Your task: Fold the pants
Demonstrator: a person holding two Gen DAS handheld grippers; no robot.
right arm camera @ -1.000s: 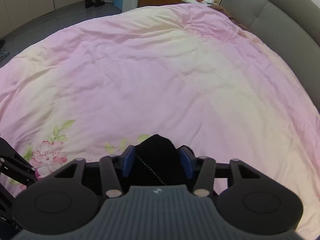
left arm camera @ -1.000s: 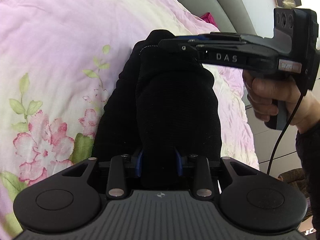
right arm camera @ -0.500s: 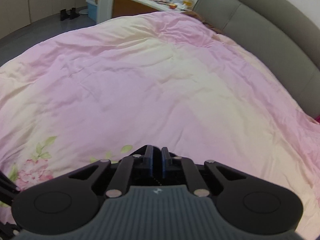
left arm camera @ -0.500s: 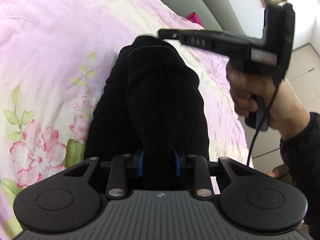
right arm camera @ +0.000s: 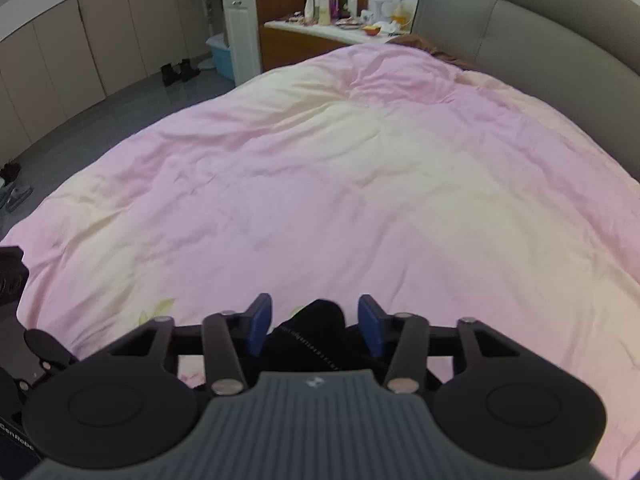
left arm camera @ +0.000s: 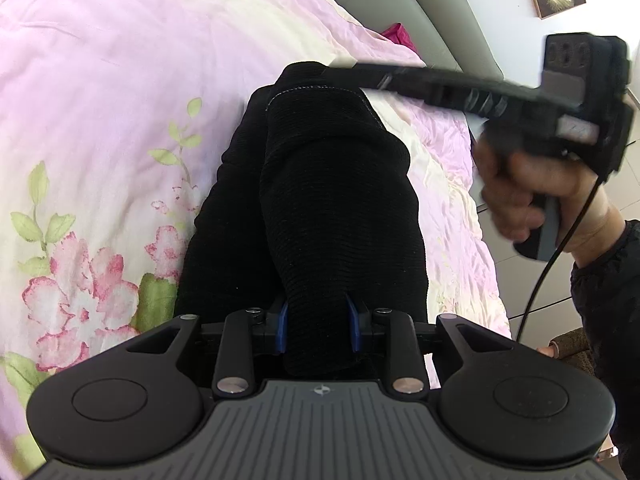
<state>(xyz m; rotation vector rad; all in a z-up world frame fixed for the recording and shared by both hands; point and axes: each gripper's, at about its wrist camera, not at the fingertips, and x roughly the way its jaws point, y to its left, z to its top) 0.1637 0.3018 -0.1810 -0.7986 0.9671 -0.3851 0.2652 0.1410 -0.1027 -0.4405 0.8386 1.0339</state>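
The black pants (left arm camera: 320, 184) lie folded in a long bundle on the pink floral quilt (left arm camera: 100, 92). My left gripper (left arm camera: 318, 326) is shut on the near end of the pants, fabric bunched between its blue pads. My right gripper (right arm camera: 316, 326) is open, its blue pads standing apart on either side of the far end of the pants (right arm camera: 316, 332). In the left wrist view the right gripper (left arm camera: 340, 66) reaches in from the right over that far end, held by a hand.
A grey padded headboard (right arm camera: 540, 40) runs along the bed's far side. A magenta cloth (left arm camera: 396, 36) lies by the headboard. A cluttered counter (right arm camera: 340, 28) and cabinets (right arm camera: 80, 60) stand beyond the bed.
The right gripper was shut at the far end of the pants half a second ago and has now opened and risen slightly. The left gripper keeps its hold.
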